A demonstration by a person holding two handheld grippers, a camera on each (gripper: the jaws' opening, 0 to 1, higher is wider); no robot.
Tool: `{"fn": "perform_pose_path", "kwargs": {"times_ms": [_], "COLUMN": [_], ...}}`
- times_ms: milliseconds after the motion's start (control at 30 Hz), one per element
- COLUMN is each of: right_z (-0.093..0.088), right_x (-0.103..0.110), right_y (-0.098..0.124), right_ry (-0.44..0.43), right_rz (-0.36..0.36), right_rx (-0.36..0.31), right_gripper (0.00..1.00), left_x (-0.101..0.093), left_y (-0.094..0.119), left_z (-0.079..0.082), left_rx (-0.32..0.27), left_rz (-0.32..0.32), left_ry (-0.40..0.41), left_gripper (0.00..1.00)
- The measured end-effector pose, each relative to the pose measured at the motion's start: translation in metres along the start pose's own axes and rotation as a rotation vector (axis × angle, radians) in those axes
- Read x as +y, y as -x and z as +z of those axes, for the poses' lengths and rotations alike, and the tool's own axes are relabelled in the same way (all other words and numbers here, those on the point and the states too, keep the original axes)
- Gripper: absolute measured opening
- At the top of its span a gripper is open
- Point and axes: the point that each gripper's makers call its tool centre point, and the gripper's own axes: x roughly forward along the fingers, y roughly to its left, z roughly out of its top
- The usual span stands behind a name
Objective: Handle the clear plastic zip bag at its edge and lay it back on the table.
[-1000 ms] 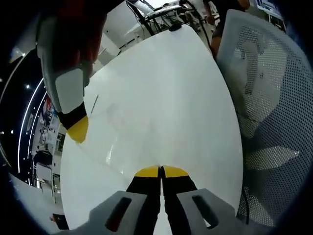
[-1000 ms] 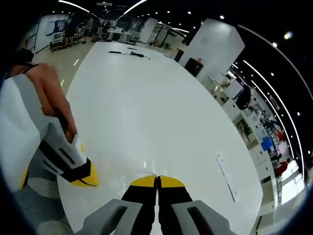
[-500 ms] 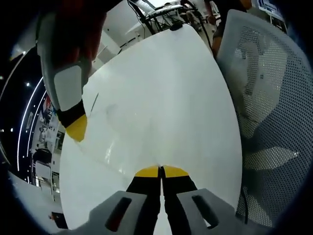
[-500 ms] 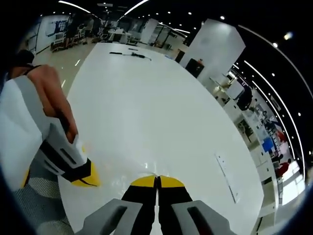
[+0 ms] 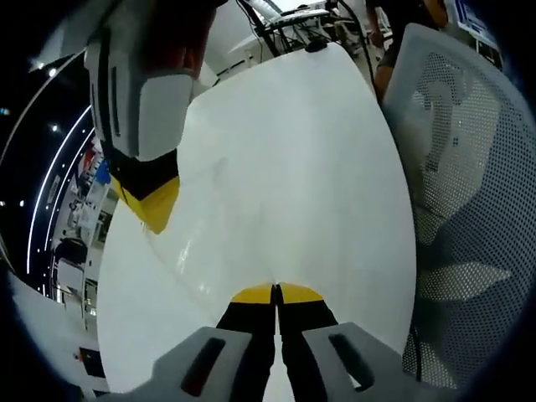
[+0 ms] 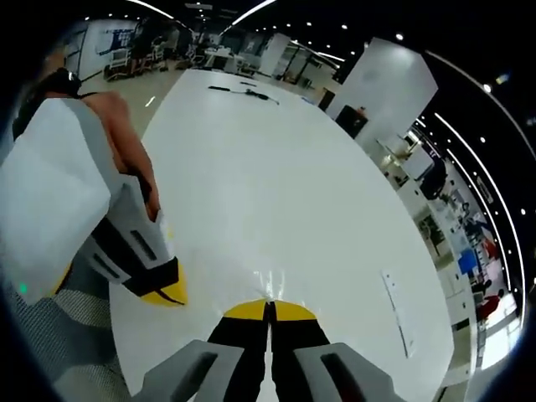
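Holding clear zip bag (image 5: 197, 251) stretched just above worktop (image 5: 310, 167), 2 grippers, left (image 5: 275, 292) and right (image 6: 270, 307), clenched on opposite edges. Lowering evenly, keeping film taut, releasing only once flat.

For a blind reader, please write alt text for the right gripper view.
The right gripper, jaws shut, pinches the edge of a clear plastic zip bag over a white table. The left gripper enters from the left, held by a hand.
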Motion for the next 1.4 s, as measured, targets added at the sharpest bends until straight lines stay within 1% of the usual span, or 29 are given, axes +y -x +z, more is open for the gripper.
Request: {"fn": "perform_pose_path", "kwargs": {"times_ms": [233, 367, 633, 1000, 1067, 1200, 1300, 1400], "right_z": [-0.002, -0.009, -0.015, -0.028, -0.029, -0.028, -0.025, -0.026], "right_x": [0.009, 0.013, 0.024, 0.043, 0.045, 0.048, 0.045, 0.04], "right_y": [-0.004, -0.008, -0.011, -0.017, -0.016, -0.012, -0.002, 0.005], "right_ry": [0.013, 0.01, -0.019, -0.046, -0.05, -0.048, -0.035, -0.049], "right_rz": [0.021, 0.037, 0.066, 0.114, 0.123, 0.138, 0.121, 0.094], "right_rx": [0.004, 0.014, 0.027, 0.056, 0.06, 0.069, 0.06, 0.049], "right_gripper": [0.0, 0.0, 0.0, 0.0, 0.0, 0.05, 0.06, 0.06], "left_x": [0.001, 0.0, -0.001, -0.003, -0.004, -0.004, -0.004, -0.005], "left_y": [-0.001, -0.002, -0.005, -0.005, -0.005, -0.007, -0.01, -0.013], "left_z": [-0.001, -0.001, -0.002, -0.003, -0.004, -0.008, -0.011, -0.016], "left_rx": [0.005, 0.006, 0.007, 0.011, 0.013, 0.02, 0.03, 0.048], "left_rz": [0.002, 0.0, 0.0, 0.001, -0.001, -0.004, -0.001, 0.0], "left_ry": [0.013, 0.016, 0.023, 0.034, 0.03, 0.032, 0.031, 0.014], "left_gripper": [0.0, 0.0, 0.0, 0.0, 0.0, 0.0, 0.0, 0.0]}}
